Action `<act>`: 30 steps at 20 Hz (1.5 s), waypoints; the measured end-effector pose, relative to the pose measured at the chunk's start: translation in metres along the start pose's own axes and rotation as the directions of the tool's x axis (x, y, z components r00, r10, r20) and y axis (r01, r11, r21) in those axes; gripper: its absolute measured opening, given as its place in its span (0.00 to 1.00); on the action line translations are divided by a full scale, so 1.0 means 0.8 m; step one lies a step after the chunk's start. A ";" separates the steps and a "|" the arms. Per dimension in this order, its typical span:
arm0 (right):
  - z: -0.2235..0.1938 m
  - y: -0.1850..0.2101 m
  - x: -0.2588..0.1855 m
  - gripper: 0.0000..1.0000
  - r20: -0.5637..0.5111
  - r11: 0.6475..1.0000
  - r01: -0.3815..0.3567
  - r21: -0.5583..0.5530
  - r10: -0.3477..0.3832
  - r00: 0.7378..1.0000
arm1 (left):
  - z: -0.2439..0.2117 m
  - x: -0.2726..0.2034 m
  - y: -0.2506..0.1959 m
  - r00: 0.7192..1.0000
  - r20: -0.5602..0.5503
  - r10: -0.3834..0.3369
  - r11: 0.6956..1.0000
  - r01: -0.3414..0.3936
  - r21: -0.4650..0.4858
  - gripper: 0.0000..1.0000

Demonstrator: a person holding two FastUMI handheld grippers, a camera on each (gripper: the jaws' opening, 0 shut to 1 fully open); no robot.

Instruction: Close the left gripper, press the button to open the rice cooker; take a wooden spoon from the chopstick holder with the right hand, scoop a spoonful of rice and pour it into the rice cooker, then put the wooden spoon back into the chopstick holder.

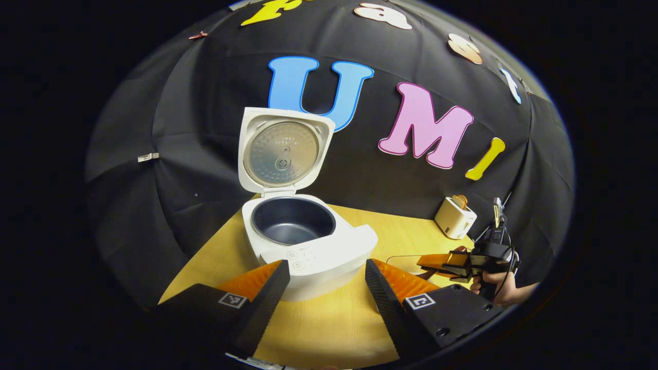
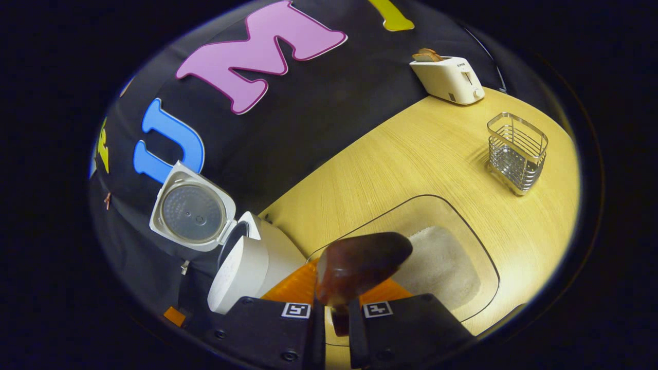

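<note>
The white rice cooker [image 1: 308,252] stands on the table with its lid [image 1: 285,151] up and its dark inner pot [image 1: 293,221] bare. My left gripper [image 1: 325,268] is open just in front of the cooker's base, holding nothing. My right gripper [image 2: 336,321] is shut on the handle of a dark wooden spoon [image 2: 360,264]. The spoon's bowl hovers over the near left part of a clear container of rice [image 2: 442,264], and I see no rice on it. The wire chopstick holder [image 2: 516,151] stands farther right. The right gripper [image 1: 452,263] and the hand [image 1: 501,290] holding it are low on the right.
A white toaster [image 2: 450,77] with bread in it stands at the back of the wooden table [image 2: 411,149], also as toaster [image 1: 455,218]. The open cooker [image 2: 247,267] lies left of the rice container. Bare tabletop lies between the container, the holder and the toaster.
</note>
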State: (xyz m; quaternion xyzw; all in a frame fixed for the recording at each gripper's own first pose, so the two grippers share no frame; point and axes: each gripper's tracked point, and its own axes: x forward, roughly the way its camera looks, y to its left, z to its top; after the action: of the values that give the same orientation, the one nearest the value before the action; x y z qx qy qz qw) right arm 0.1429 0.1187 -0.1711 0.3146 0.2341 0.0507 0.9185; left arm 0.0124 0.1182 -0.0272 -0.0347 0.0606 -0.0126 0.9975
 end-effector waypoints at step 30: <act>0.176 0.225 -0.035 0.22 0.163 0.959 -0.279 -0.040 0.282 0.945 | -0.001 -0.024 0.030 0.996 0.024 0.086 0.988 -0.083 -0.129 0.96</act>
State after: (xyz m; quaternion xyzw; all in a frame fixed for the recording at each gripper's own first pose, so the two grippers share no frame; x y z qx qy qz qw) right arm 0.1926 0.1775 0.0460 0.3405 0.1085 0.1562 0.9208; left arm -0.0061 0.1426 -0.0278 -0.0961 0.0480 0.0341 0.9936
